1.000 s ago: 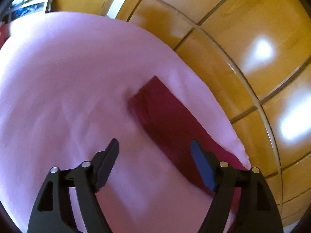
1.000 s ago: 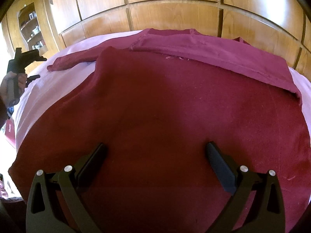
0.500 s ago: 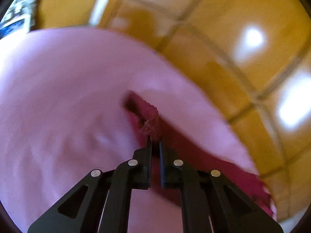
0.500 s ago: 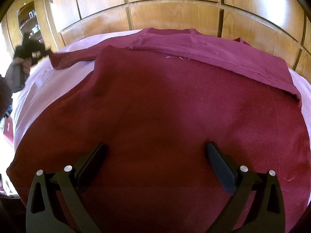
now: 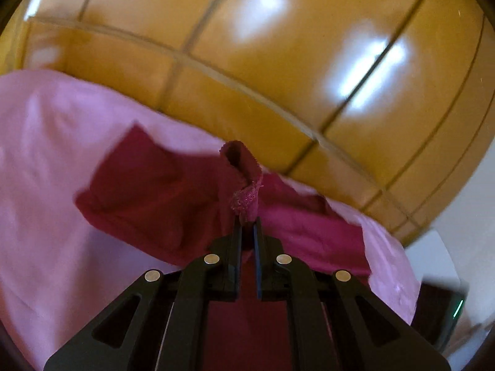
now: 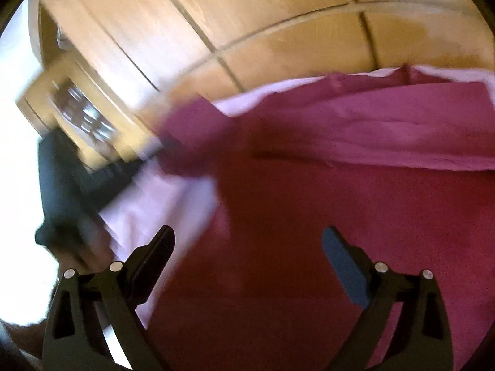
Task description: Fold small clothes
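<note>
Left gripper (image 5: 246, 224), mid-frame, clamps the sleeve cuff (image 5: 244, 198) of a red top (image 6: 309, 232); right gripper (image 6: 247, 247) gapes empty. Folding looks barely begun: body still flat.

You have a pink sheet (image 5: 55, 204) spread under everything — wrinkled, reaching the far edge of the bed. Beyond that edge stand glossy wooden wardrobe panels (image 5: 278, 61), and a blurred shelf nook (image 6: 83, 114) shows at their left end.
</note>
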Action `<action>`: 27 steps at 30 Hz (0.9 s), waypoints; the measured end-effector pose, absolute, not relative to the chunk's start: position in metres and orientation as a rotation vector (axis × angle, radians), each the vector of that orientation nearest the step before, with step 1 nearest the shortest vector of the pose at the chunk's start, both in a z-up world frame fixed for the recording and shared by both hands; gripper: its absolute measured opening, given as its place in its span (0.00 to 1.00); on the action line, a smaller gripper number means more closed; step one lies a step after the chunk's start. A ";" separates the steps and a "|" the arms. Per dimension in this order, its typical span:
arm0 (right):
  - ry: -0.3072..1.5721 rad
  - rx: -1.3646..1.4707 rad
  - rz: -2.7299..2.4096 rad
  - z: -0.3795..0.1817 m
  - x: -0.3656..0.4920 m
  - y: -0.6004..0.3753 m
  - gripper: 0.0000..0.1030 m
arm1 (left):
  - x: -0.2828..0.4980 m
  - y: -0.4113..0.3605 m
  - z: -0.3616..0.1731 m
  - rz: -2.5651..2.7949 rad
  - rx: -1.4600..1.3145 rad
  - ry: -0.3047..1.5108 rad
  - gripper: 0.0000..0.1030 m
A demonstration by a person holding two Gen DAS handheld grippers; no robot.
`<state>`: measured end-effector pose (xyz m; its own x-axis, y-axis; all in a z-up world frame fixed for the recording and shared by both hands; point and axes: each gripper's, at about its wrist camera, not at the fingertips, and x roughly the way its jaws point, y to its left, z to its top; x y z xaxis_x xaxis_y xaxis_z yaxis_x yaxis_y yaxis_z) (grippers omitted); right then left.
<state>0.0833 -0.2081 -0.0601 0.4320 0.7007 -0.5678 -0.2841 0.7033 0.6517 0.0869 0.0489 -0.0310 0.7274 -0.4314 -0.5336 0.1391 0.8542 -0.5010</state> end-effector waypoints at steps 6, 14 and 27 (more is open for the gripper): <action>1.050 0.771 0.738 -0.079 0.147 -0.192 0.97 | 0.074 -0.001 -0.048 -0.360 -0.349 0.734 0.05; 1.096 0.599 0.703 -0.077 0.173 -0.167 0.10 | 0.048 -0.020 -0.046 -0.404 -0.219 0.721 0.05; 0.812 0.497 0.478 0.016 0.190 -0.310 0.10 | 0.049 0.015 -0.097 -0.274 -0.306 0.863 0.06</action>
